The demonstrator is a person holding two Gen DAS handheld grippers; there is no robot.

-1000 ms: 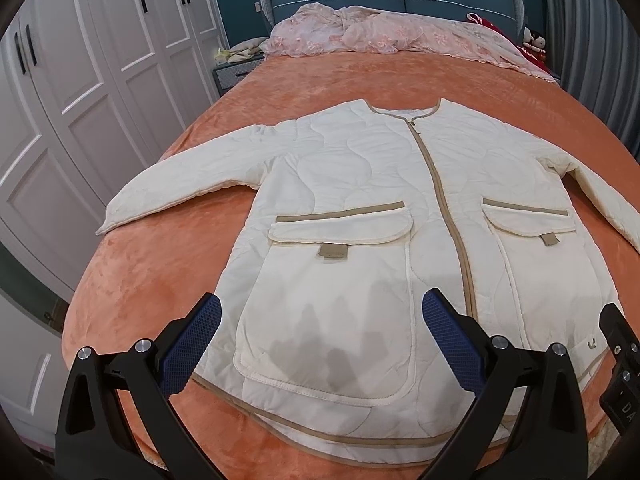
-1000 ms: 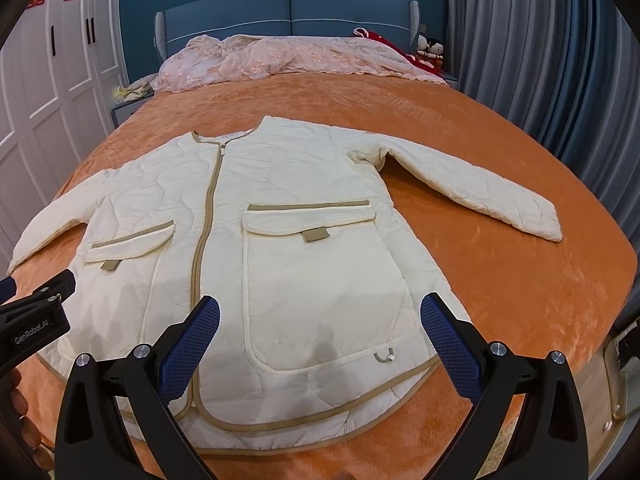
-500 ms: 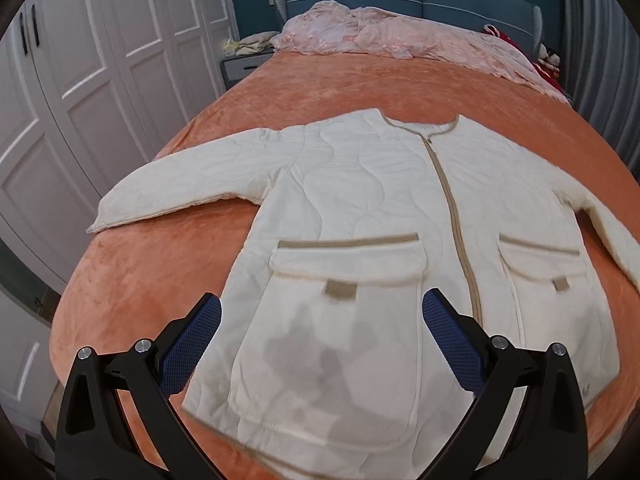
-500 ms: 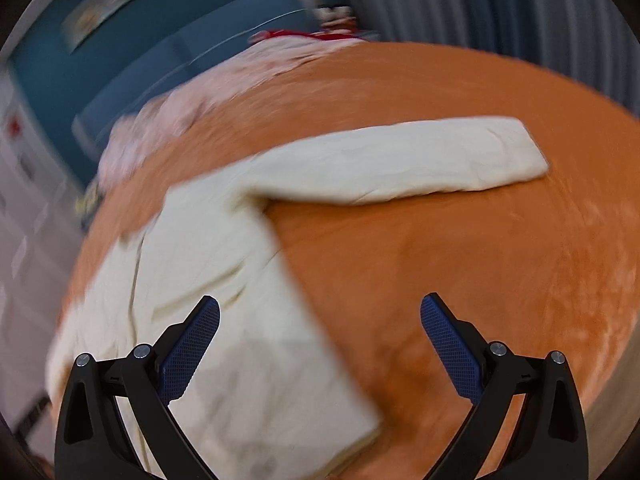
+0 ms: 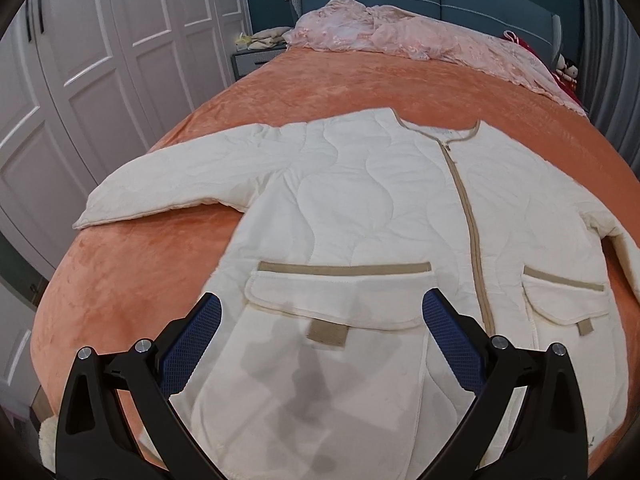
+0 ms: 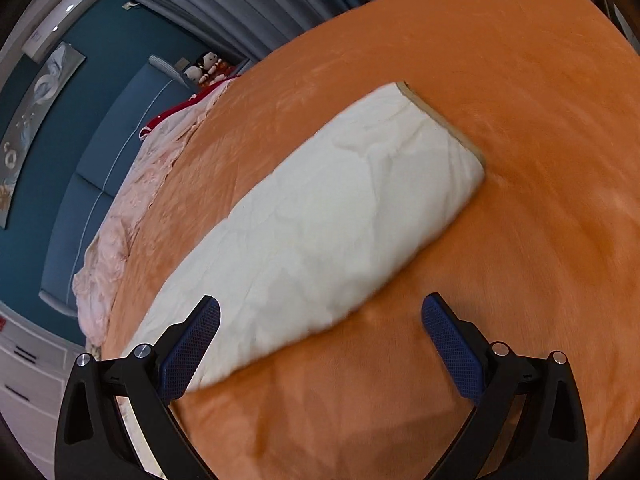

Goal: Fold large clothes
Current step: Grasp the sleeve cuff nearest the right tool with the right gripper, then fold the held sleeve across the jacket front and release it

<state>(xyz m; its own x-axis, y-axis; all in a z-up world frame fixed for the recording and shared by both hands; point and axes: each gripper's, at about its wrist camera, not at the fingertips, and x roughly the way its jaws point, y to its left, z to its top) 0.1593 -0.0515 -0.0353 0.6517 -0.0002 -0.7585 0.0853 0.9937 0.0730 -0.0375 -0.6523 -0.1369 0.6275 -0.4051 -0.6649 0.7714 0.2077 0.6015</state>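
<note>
Since a second ago the right gripper (image 6: 320, 344) has swung from the jacket (image 5: 400, 216) hem to its right sleeve (image 6: 320, 216), while the left gripper (image 5: 320, 344) crept up over a pocket (image 5: 340, 300). Both hover with fingers wide, holding nothing. Jacket lies flat, zipped, on the bed (image 5: 140, 280). Folding seems barely begun; next likely needs pinching the cuff (image 6: 444, 120) and carrying the sleeve across the body

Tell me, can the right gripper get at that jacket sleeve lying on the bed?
Probably yes: the right gripper is open above the sleeve, which lies flat on the orange bedspread with nothing over it.
</note>
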